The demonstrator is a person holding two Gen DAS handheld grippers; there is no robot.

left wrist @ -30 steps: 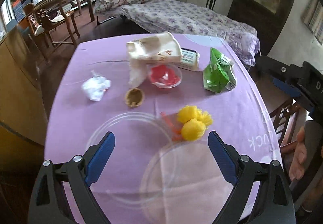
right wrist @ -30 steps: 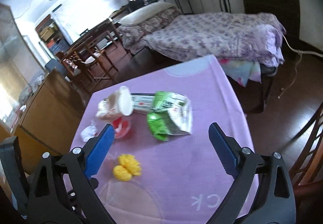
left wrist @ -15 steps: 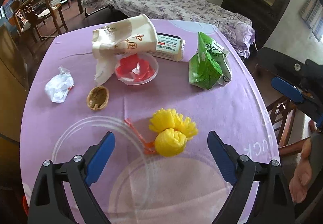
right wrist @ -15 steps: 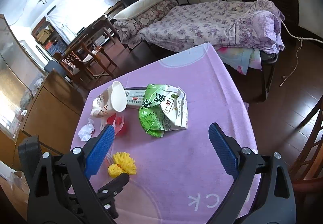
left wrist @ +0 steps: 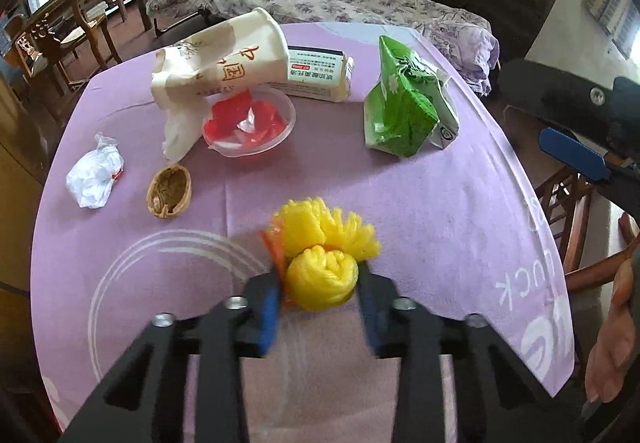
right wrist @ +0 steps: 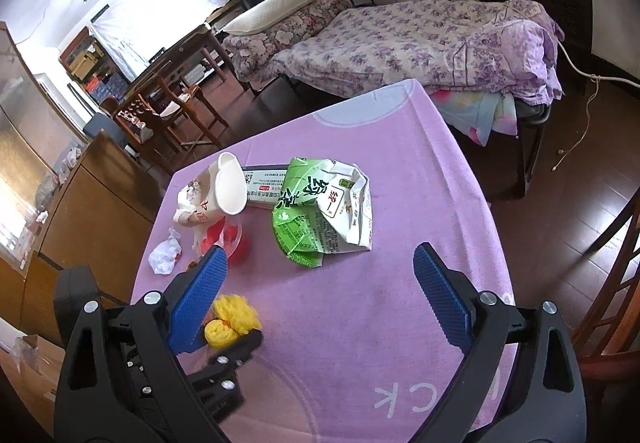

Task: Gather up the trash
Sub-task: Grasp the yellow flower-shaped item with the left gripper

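A yellow foam net wad (left wrist: 324, 275) with an orange scrap beside it lies near the front of the purple tablecloth (left wrist: 440, 223). My left gripper (left wrist: 320, 295) is closing, and its pads touch the wad on both sides; the right wrist view also shows the wad (right wrist: 230, 319). My right gripper (right wrist: 320, 252) hangs open above the cloth with nothing between its fingers. Other trash lies farther back: a green bag (left wrist: 404, 115), a tipped paper cup (left wrist: 224, 63), a white box (left wrist: 320, 73), a clear bowl of red pieces (left wrist: 248, 123), a walnut shell (left wrist: 168, 193) and a crumpled white wrapper (left wrist: 96, 175).
A person's hand (left wrist: 612, 343) shows at the right edge. A wooden chair (right wrist: 612, 283) stands off the table's right side, a wooden cabinet (right wrist: 92, 203) off its left. A bed with a flowered cover (right wrist: 420, 39) lies behind the table.
My left gripper came down and forward over the yellow wad, and its jaws went from wide open to closed around it. The right gripper stayed open and barely moved.
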